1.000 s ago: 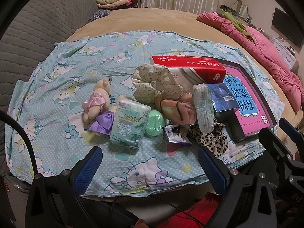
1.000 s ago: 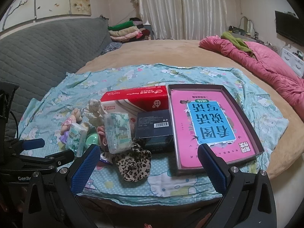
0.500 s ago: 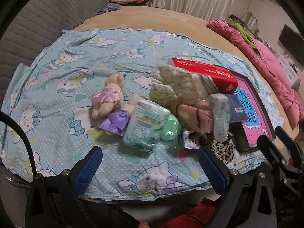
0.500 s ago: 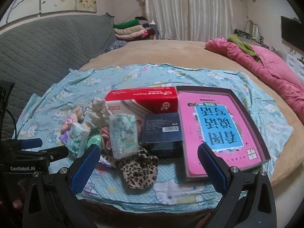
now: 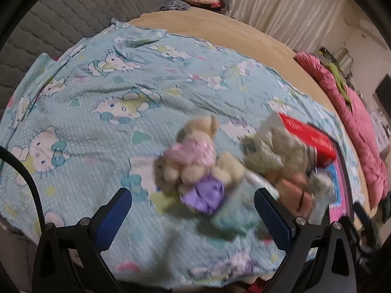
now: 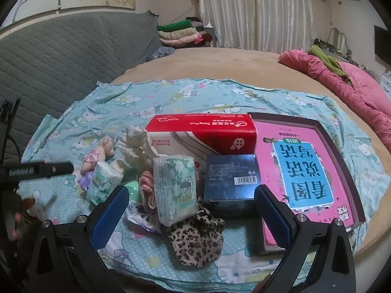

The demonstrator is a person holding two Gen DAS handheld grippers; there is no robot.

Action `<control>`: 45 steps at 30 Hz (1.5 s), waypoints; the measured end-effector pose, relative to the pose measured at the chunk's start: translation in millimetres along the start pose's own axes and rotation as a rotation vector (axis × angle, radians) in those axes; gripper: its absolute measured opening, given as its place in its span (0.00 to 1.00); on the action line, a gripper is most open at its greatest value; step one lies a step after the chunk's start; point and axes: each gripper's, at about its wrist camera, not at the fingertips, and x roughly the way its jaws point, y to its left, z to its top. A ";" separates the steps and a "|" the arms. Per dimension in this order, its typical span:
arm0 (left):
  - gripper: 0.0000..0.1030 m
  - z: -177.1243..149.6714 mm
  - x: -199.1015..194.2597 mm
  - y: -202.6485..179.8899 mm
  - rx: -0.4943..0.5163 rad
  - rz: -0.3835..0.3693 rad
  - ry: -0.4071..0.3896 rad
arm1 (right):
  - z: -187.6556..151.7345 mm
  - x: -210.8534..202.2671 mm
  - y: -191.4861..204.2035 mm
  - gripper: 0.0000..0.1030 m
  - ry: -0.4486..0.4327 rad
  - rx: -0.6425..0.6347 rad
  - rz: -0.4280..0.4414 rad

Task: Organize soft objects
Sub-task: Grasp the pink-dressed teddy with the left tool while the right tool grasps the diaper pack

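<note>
A pile of soft things lies on a blue Hello Kitty sheet (image 5: 102, 112). In the blurred left wrist view a small plush bear in a pink dress (image 5: 193, 156) and a purple bow (image 5: 205, 195) lie just ahead of my open, empty left gripper (image 5: 193, 217). A cream floral cloth (image 5: 276, 151) is to their right. In the right wrist view my open, empty right gripper (image 6: 191, 217) hovers before a tissue pack (image 6: 176, 188), a leopard scrunchie (image 6: 195, 236), a second tissue pack (image 6: 102, 183) and the plush bear (image 6: 97, 156).
A red tissue box (image 6: 202, 131), a dark blue box (image 6: 232, 180) and a pink book in a tray (image 6: 303, 168) lie right of the pile. A pink quilt (image 6: 349, 85) lies far right. A grey headboard (image 6: 61, 56) stands on the left.
My left gripper has moved forward and left toward the plush bear, which now looks larger and blurred. My right gripper has barely moved.
</note>
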 end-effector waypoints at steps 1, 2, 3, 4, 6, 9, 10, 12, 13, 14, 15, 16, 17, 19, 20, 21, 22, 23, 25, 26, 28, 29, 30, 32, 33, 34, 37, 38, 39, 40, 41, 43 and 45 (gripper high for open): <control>0.98 3.5 3.4 1.8 -0.011 -0.002 0.008 | 0.9 1.0 0.7 0.99 -0.002 -0.003 0.003; 0.98 7.5 8.1 3.9 -0.026 -0.001 0.015 | 2.5 3.2 1.5 0.99 -0.002 -0.009 0.004; 0.98 11.9 13.2 5.5 -0.034 -0.003 0.022 | 3.6 5.3 1.9 0.99 -0.001 -0.015 0.003; 0.98 16.5 20.8 6.2 -0.041 -0.001 0.030 | 4.9 7.6 2.9 0.99 0.002 -0.019 0.005; 0.98 22.0 30.0 5.2 -0.036 0.003 0.039 | 7.3 12.9 4.7 0.99 0.009 -0.026 0.013; 0.97 28.1 46.8 -0.5 -0.017 0.007 0.060 | 9.7 20.3 6.4 0.99 0.019 -0.034 0.012; 0.97 29.1 50.1 -2.1 -0.012 0.005 0.062 | 10.5 23.1 7.0 0.99 0.023 -0.038 0.010; 0.96 30.8 55.9 -5.3 -0.002 0.009 0.062 | 11.5 26.5 7.4 0.99 0.022 -0.047 0.002; 0.96 31.8 58.5 -6.4 0.005 0.008 0.063 | 12.2 28.7 7.4 0.99 0.024 -0.049 -0.006; 0.95 32.7 61.2 -7.2 0.011 0.006 0.062 | 13.2 30.8 7.2 0.99 0.023 -0.049 -0.009; 0.95 32.9 62.5 -7.5 0.014 0.011 0.059 | 14.6 32.3 7.1 0.99 0.022 -0.048 -0.011; 0.95 33.6 65.3 -7.5 0.019 0.016 0.059 | 15.8 34.0 7.1 0.98 0.021 -0.047 -0.016; 0.94 33.9 67.0 -7.2 0.019 0.023 0.058 | 16.6 35.1 7.3 0.98 0.022 -0.049 -0.018; 0.92 34.6 70.4 -5.3 0.018 0.033 0.056 | 19.1 40.0 9.2 0.94 0.030 -0.058 -0.026; 0.91 35.3 72.3 -4.0 0.015 0.034 0.057 | 19.3 42.0 10.5 0.93 0.032 -0.063 -0.022; 0.90 35.8 74.1 -2.6 0.010 0.034 0.059 | 19.4 45.3 13.0 0.90 0.039 -0.072 -0.022; 0.90 36.2 76.0 -1.7 0.008 0.032 0.061 | 19.3 47.9 14.6 0.86 0.043 -0.078 -0.026; 0.90 36.5 77.4 -1.1 0.009 0.029 0.062 | 18.7 50.4 16.2 0.83 0.049 -0.082 -0.028; 0.88 37.5 79.8 -0.6 0.016 0.037 0.060 | 17.9 57.0 18.6 0.69 0.071 -0.093 -0.032; 0.84 37.8 80.5 -0.5 0.020 0.038 0.056 | 17.2 59.1 19.4 0.65 0.076 -0.097 -0.030; 0.76 37.4 81.7 -0.1 0.021 0.023 0.055 | 16.2 62.5 21.4 0.49 0.084 -0.114 -0.032; 0.73 37.5 83.1 0.7 0.016 0.010 0.060 | 15.5 63.2 20.8 0.47 0.088 -0.114 -0.031; 0.73 37.5 84.7 1.6 0.011 0.000 0.065 | 14.8 63.5 18.9 0.43 0.088 -0.108 -0.025; 0.67 36.9 88.0 2.6 0.004 -0.020 0.070 | 14.1 63.5 14.3 0.38 0.090 -0.094 -0.011; 0.61 36.7 90.5 3.6 -0.001 -0.037 0.079 | 14.6 63.3 13.2 0.34 0.089 -0.090 -0.006; 0.58 36.3 92.2 4.7 -0.008 -0.052 0.086 | 14.9 62.0 10.5 0.32 0.081 -0.080 0.003; 0.52 35.3 95.7 8.4 -0.028 -0.094 0.093 | 16.7 56.0 1.9 0.29 0.063 -0.039 0.026; 0.49 35.2 95.0 8.9 -0.027 -0.097 0.086 | 17.3 55.1 0.0 0.29 0.059 -0.030 0.027; 0.47 35.0 93.8 9.5 -0.028 -0.103 0.079 | 18.1 53.7 -2.8 0.29 0.054 -0.018 0.031; 0.47 34.9 92.0 10.4 -0.033 -0.112 0.069 | 18.4 52.5 -4.6 0.28 0.051 -0.009 0.033; 0.45 34.9 89.4 11.2 -0.036 -0.118 0.059 | 18.5 50.9 -5.6 0.28 0.048 -0.003 0.035; 0.45 35.6 82.2 10.9 -0.030 -0.120 0.035 | 19.9 46.1 -7.4 0.27 0.034 0.007 0.050; 0.45 36.4 71.2 7.8 -0.015 -0.122 0.004 | 21.9 40.9 -7.7 0.27 0.016 0.016 0.061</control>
